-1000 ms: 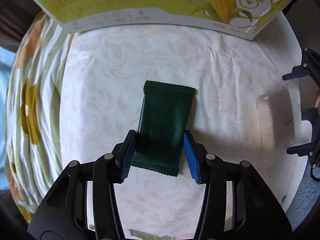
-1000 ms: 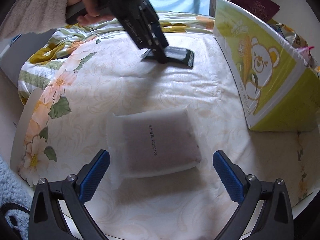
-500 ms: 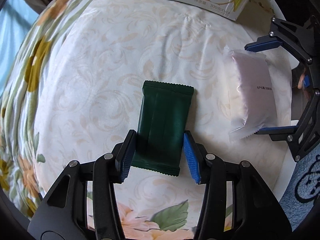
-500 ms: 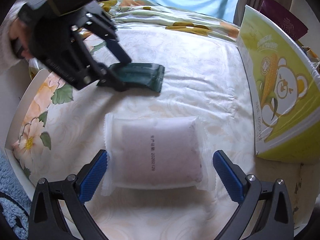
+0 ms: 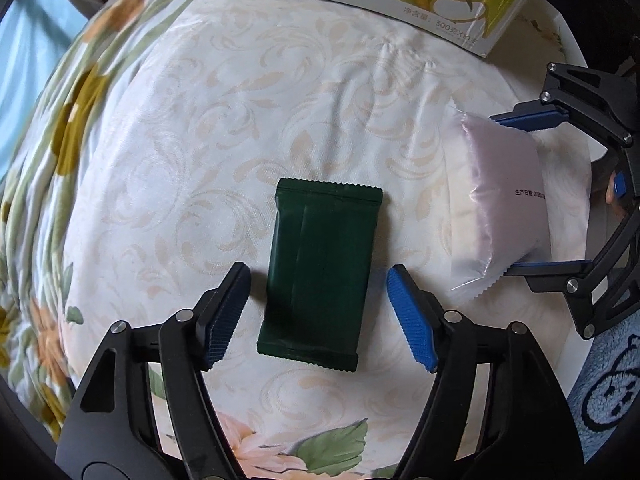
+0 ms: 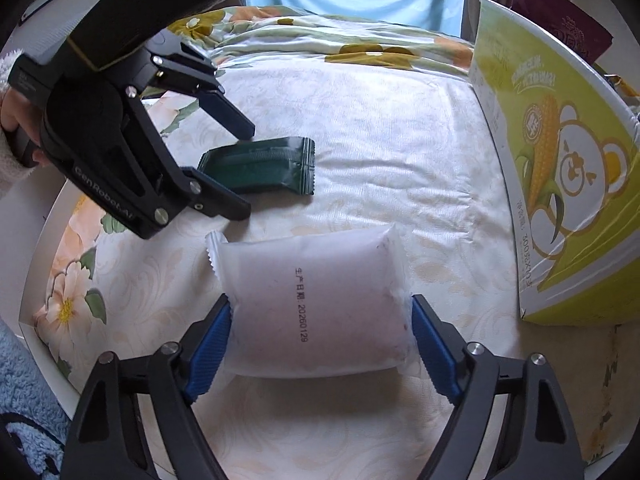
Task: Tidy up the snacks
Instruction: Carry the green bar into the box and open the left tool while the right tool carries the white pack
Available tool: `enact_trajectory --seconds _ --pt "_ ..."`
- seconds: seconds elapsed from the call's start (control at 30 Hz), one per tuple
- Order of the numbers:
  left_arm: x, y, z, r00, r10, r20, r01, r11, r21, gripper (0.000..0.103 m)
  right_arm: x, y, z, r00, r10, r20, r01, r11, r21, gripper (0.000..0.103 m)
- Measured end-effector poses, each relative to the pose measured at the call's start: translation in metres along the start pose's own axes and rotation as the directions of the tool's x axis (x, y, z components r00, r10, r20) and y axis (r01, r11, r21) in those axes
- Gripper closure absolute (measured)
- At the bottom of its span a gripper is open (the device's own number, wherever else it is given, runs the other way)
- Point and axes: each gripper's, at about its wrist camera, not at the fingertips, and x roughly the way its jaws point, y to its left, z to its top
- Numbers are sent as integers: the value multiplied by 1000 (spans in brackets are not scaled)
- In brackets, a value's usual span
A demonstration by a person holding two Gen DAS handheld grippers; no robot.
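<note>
A dark green snack packet [image 5: 324, 240] lies flat on the floral cloth. My left gripper [image 5: 318, 272] points straight down over its near half; the jaws are opening, with a gap between each blue pad and the packet. The right wrist view shows the same gripper [image 6: 242, 172] over the green packet [image 6: 264, 164]. A white snack packet [image 6: 316, 304] with a printed date sits between my right gripper's [image 6: 320, 304] jaws, which are closing with both pads against its sides. The left wrist view has that gripper [image 5: 504, 194] and the white packet [image 5: 500, 200] at the right.
A yellow-green corn box [image 6: 560, 160] stands on edge along the right of the cloth [image 6: 380, 128]; a purple bag [image 6: 560, 8] sits behind it. A hand in a fluffy white sleeve [image 6: 16, 120] holds the left gripper. Blue fleece [image 6: 24, 380] shows at the near left.
My left gripper carried the green packet across the cloth towards the white packet, then let it go and opened. My right jaws closed from wide open onto the white packet.
</note>
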Motion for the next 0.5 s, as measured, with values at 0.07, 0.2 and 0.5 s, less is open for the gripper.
enact_trajectory --seconds 0.07,0.2,0.5 --pt "-3 -7 0 1000 -5 2 5 1000 21 55 -1 -3 0 1000 0 7 0 1000 14 25" --pt "-6 -18 -1 1000 9 0 -9 999 39 62 -4 -3 1 1000 -7 17 6 1000 29 29" --pt "-34 -21 -13 999 11 42 -9 999 -46 62 -29 -7 11 998 -42 51 38 997 69 31"
